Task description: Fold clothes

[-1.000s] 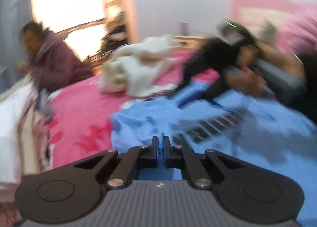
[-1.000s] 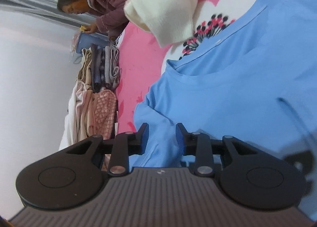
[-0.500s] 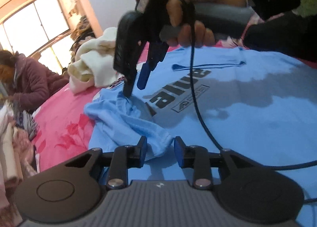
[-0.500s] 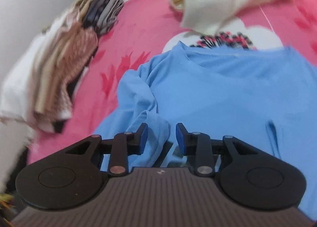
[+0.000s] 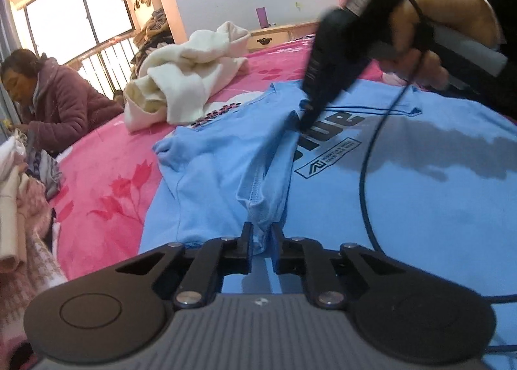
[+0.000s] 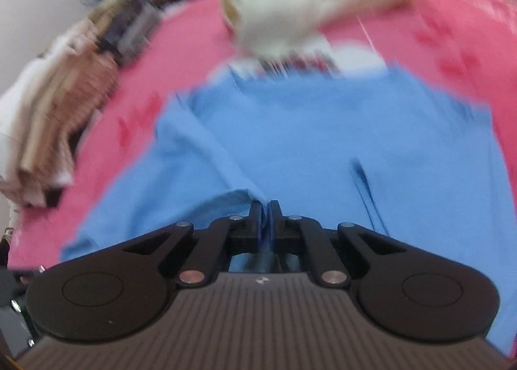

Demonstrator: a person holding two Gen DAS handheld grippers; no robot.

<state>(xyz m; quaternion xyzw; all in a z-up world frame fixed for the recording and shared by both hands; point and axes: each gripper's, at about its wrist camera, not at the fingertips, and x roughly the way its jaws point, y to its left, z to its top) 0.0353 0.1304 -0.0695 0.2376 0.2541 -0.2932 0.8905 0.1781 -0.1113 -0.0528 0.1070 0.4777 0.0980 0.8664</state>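
My right wrist view is smeared by blur. The blue T-shirt point(image 5: 404, 202) lies spread on the pink flowered bed cover point(image 5: 106, 189). My left hand-held gripper point(image 5: 260, 237) is closing on its bunched sleeve; my right hand-held gripper point(image 6: 265, 218) is pinching a fold near the shirt's dark print, partly hidden. Beyond the shirt lie a cream garment point(image 5: 187, 79), a seated person point(image 5: 55, 102) and a bright window point(image 5: 74, 15).

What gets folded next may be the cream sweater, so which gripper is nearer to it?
Right. The right gripper pinches the blue shirt beside its print, a short way from the cream sweater; the left gripper, closing on a shirt fold, sits farther back.
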